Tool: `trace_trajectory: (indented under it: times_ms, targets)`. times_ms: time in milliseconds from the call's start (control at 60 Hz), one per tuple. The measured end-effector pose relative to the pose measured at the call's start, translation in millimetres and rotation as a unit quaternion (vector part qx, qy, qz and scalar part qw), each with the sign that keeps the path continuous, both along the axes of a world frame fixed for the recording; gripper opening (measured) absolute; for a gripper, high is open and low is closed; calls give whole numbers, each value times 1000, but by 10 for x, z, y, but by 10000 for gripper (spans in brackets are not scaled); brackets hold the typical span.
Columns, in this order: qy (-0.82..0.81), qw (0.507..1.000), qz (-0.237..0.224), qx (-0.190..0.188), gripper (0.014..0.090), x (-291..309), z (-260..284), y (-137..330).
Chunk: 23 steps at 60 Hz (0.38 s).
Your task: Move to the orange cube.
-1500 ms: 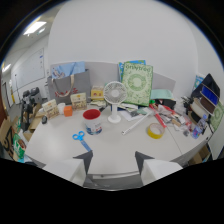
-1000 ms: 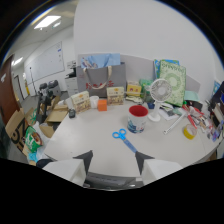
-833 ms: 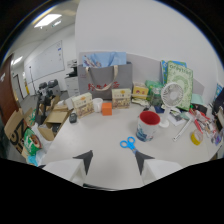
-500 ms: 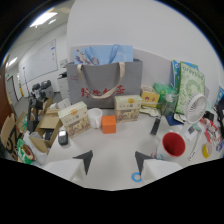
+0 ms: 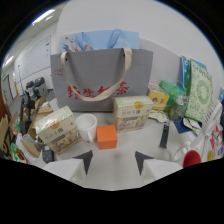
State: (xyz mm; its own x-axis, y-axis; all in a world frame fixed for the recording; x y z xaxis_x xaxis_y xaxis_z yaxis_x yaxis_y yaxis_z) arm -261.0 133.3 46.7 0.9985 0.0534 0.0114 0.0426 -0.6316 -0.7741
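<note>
Fingers of the hand-held gripper [image 5: 113,161] stand spread wide and hold nothing; bare tabletop [image 5: 120,172] shows in the gap between their dark tips. Orange cube [image 5: 106,136] sits on that tabletop just ahead of the fingers, roughly in line with the gap and slightly nearer the left tip. White cup [image 5: 86,127] stands just beside the cube on its left. Yellow-green box [image 5: 132,113] stands close behind the cube to its right, and another such box [image 5: 56,129] lies beyond the cup. Grey tote bag [image 5: 102,80] rises behind the cube. Judgement: the cube looks light, rigid and flat-sided, probably easy to take across two opposite side faces, with little clearance on the cup side.
</note>
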Motion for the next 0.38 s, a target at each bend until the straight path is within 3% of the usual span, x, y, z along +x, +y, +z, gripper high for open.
trace_trajectory:
  times_ms: [383]
  targets:
    - [2, 1000, 0, 3, 840, -5, -26, 70]
